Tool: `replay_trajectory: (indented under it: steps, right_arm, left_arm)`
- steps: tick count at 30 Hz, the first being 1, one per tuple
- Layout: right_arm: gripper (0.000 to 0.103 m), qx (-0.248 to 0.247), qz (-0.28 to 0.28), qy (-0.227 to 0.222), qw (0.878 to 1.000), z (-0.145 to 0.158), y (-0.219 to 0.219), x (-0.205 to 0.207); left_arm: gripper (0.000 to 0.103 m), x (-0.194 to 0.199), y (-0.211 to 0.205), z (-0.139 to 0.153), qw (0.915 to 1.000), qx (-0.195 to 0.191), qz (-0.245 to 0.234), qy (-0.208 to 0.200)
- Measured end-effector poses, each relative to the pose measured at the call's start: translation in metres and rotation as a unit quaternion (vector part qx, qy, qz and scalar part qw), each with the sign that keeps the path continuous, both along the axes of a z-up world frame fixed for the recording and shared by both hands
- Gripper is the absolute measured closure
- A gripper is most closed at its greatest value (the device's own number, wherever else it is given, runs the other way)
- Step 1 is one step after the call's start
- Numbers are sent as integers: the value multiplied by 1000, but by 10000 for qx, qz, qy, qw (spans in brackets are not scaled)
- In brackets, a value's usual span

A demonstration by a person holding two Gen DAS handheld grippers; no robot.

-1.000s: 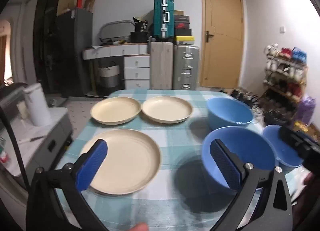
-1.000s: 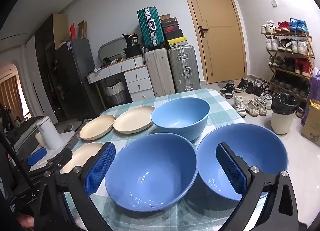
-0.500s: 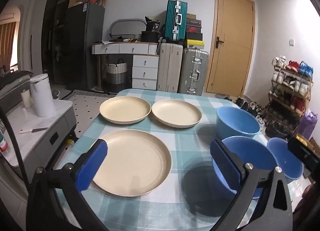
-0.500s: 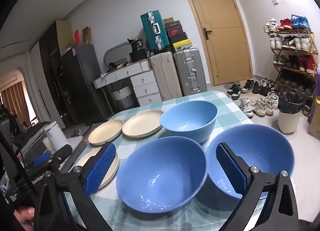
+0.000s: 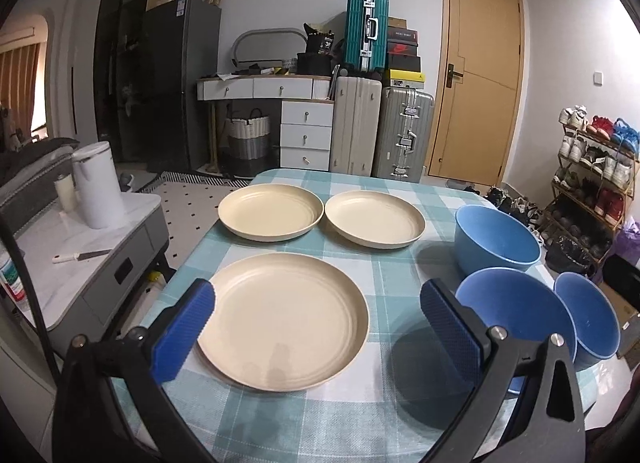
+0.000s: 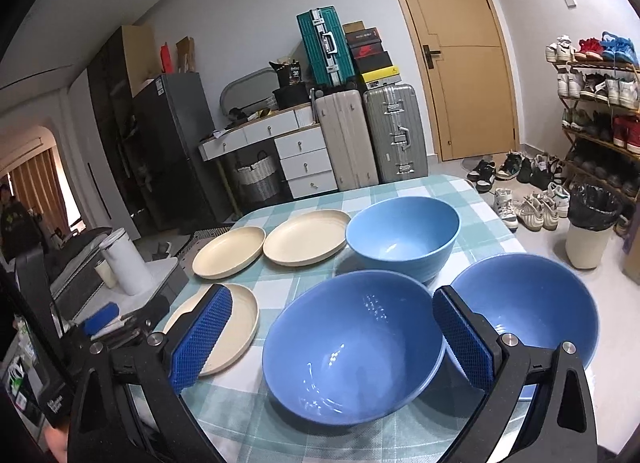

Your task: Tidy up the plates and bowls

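- Plates and bowls all sit apart on the checked table [image 5: 392,283], none stacked yet, so I judge the sorting has not begun.
- My left gripper [image 5: 316,323] is spread wide and holds nothing; the near plate [image 5: 284,319] lies just ahead, between its fingers, with two far plates [image 5: 270,211] [image 5: 374,218] beyond it side by side.
- My right gripper [image 6: 332,337] is likewise released and empty; the near bowl [image 6: 352,347] sits between its fingers, a second bowl [image 6: 532,303] is just right of the right finger, and a third bowl [image 6: 402,231] stands further ahead.
- Risk one: the plates are shallow and flat on the cloth, so a finger coming in level could push the near plate forward into the far ones instead of getting under its rim.
- Risk two: the two closest bowls stand almost touching, so my right finger could knock the second bowl, which sits near the table edge, toward the floor.
- Risk three: a pinch on a smooth, curved bowl wall may slip as I lift.
- Compared with a second ago, my left view has swung left and pulled back: the near plate is now centred between the fingers and the bowl has slid off to the right.
- My right view has backed off slightly, the near bowl now centred; the dishes themselves have not moved.
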State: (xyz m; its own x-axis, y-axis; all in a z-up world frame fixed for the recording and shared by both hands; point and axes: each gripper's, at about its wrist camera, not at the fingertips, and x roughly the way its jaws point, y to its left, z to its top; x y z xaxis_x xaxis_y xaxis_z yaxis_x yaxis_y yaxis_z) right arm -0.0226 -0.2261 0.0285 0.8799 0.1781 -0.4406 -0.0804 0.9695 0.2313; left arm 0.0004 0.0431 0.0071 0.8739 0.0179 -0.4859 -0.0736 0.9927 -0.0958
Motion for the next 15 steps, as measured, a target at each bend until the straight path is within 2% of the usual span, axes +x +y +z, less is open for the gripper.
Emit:
replay_trajectory:
  steps: [7,11,15]
  right_arm:
    - [1,86,269,44,9996,43,12,18]
    - [1,152,738,520,9958,64,40,64]
    - [1,192,676,952,9930,69,62,119]
  left_arm:
    - [0,4,16,32,9988,291,304,-245]
    - [0,17,29,36,9985,287,436,-163]
    - [0,35,35,33,9985,366,412,1]
